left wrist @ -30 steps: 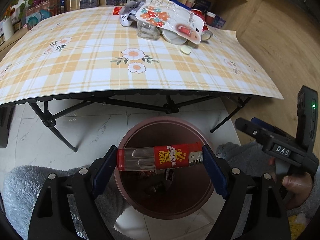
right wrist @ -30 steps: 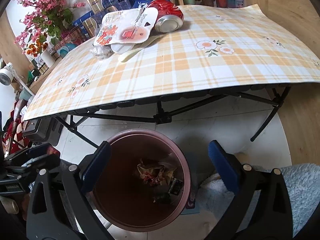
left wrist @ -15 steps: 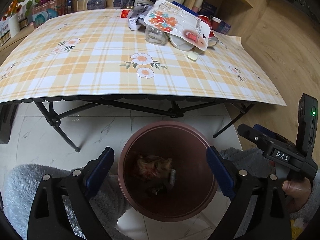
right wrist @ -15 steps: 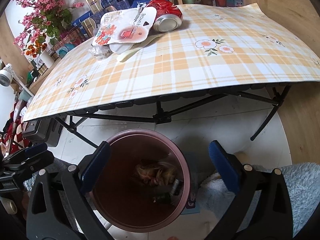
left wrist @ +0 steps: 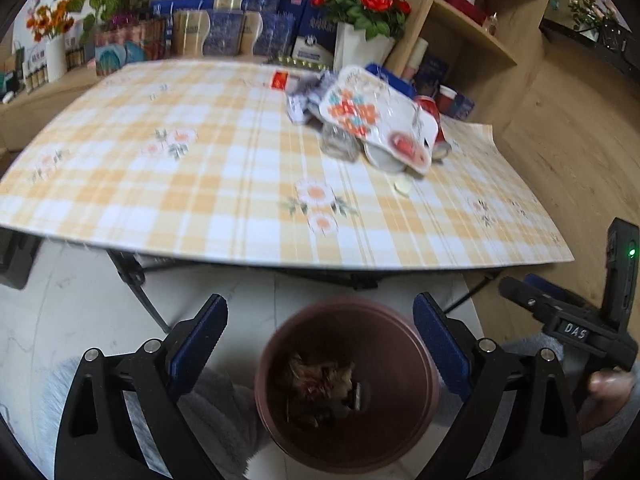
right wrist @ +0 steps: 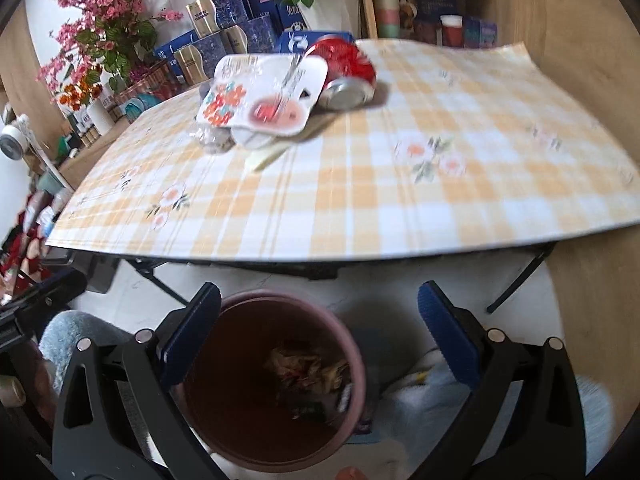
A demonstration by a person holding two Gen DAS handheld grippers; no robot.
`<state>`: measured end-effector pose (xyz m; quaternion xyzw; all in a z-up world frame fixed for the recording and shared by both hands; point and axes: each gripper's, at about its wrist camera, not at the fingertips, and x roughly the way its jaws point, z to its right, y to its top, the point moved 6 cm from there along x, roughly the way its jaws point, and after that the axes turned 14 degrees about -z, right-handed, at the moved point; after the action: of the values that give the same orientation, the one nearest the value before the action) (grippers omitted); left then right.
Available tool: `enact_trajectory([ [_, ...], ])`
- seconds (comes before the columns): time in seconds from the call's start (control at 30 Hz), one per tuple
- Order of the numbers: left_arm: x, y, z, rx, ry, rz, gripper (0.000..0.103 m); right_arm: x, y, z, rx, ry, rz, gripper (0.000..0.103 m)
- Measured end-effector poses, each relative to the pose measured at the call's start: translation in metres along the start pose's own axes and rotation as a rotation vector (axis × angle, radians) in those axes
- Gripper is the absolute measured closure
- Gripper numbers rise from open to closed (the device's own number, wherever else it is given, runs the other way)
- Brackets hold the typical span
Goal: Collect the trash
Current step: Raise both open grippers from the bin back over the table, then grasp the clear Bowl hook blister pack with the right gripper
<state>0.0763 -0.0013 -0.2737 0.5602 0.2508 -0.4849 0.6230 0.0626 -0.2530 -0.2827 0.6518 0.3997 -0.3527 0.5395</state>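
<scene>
A maroon trash bin stands on the floor below the table, with crumpled wrappers inside; it also shows in the right wrist view. My left gripper is open and empty above the bin's rim. My right gripper is open and empty, above the bin's right side. On the table lies a trash pile: a flowered plastic package, a small glass jar, a red can and crumpled wrappers.
The folding table has black legs under a yellow plaid cloth. Boxes, flower pots and a wooden shelf stand behind it. Grey fluffy fabric lies beside the bin. The right gripper body shows at right.
My left gripper opened and let the red-labelled lighter fall into the bin. Both grippers have since tilted up, so more of the table shows.
</scene>
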Motion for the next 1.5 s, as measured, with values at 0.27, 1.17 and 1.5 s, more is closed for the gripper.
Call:
enact_trajectory([
  [0.27, -0.026, 0.038, 0.000, 0.060, 0.056, 0.118, 0.006, -0.033, 0.036, -0.001, -0.069, 0.016, 0.076, 0.006],
  [1.17, -0.006, 0.123, -0.017, 0.065, 0.143, 0.191, 0.006, 0.003, 0.128, 0.013, -0.186, -0.089, 0.093, 0.006],
  [1.5, 0.017, 0.138, -0.032, -0.026, 0.134, 0.124, 0.006, 0.034, 0.207, -0.056, -0.595, -0.025, 0.100, 0.006],
])
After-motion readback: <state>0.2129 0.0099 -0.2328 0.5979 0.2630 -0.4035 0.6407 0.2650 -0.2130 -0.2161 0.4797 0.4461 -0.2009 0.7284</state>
